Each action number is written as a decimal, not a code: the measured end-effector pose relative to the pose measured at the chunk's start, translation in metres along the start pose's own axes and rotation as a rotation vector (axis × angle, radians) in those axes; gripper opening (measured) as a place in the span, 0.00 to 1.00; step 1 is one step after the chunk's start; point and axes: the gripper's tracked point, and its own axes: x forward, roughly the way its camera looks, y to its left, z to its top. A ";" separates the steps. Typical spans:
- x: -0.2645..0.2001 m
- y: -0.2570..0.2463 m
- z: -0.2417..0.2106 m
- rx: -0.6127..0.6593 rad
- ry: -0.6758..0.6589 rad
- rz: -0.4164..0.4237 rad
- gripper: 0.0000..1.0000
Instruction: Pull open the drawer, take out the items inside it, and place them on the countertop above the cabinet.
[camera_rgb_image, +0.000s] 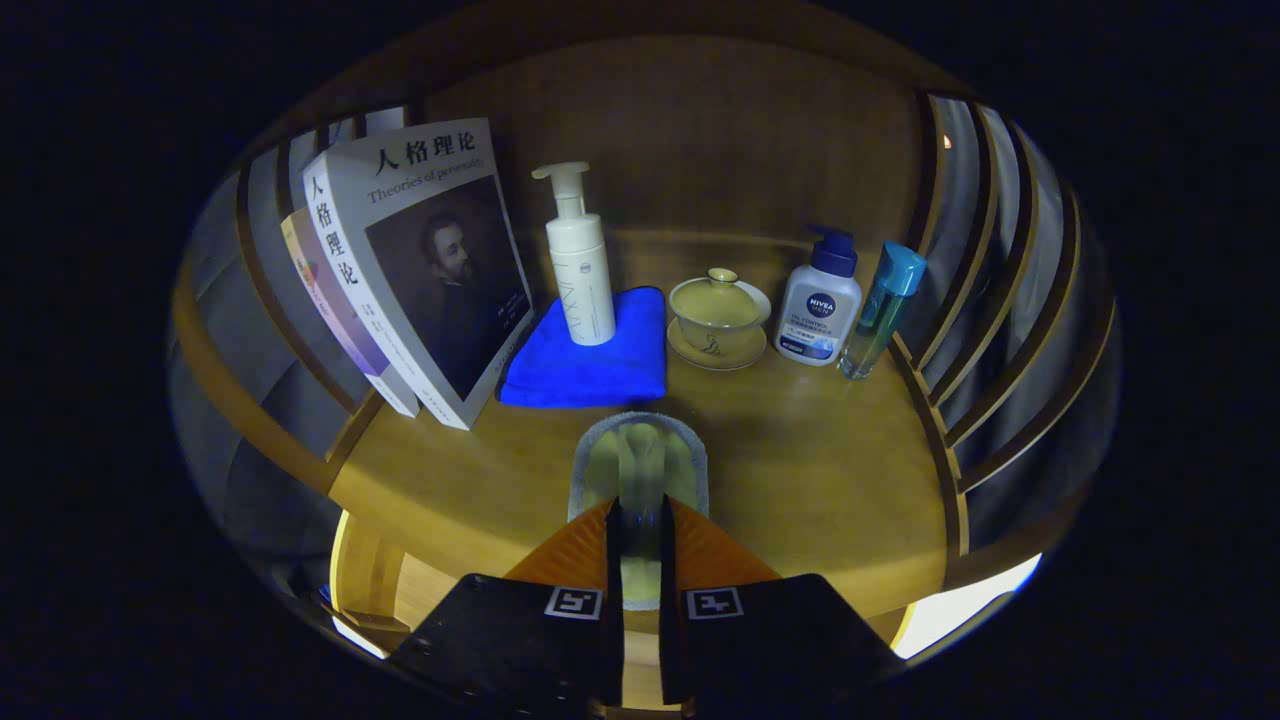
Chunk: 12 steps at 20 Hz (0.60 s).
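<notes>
My gripper (640, 515) is shut on a pale yellow-green cloth with a grey edge (640, 455), pinched between both fingers. The cloth hangs just above the wooden countertop (800, 470), in the open patch in front of the row of objects. Its far end sticks out ahead of the fingertips. Below and to the left of the fingers a lighter wooden part of the cabinet front (380, 580) shows; I cannot tell how the drawer stands.
Along the back of the countertop: leaning books (420, 270), a white pump bottle (580, 260) standing on a folded blue cloth (590, 355), a lidded tea bowl on a saucer (718, 318), a white bottle with a dark pump (820, 300), a teal-capped bottle (882, 305). Slatted walls (1000, 300) flank both sides.
</notes>
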 end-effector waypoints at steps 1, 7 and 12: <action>0.002 0.001 0.003 0.011 -0.009 0.002 0.16; -0.003 0.003 -0.005 -0.048 -0.113 -0.008 0.69; -0.060 0.018 -0.002 -0.104 -0.398 -0.046 0.98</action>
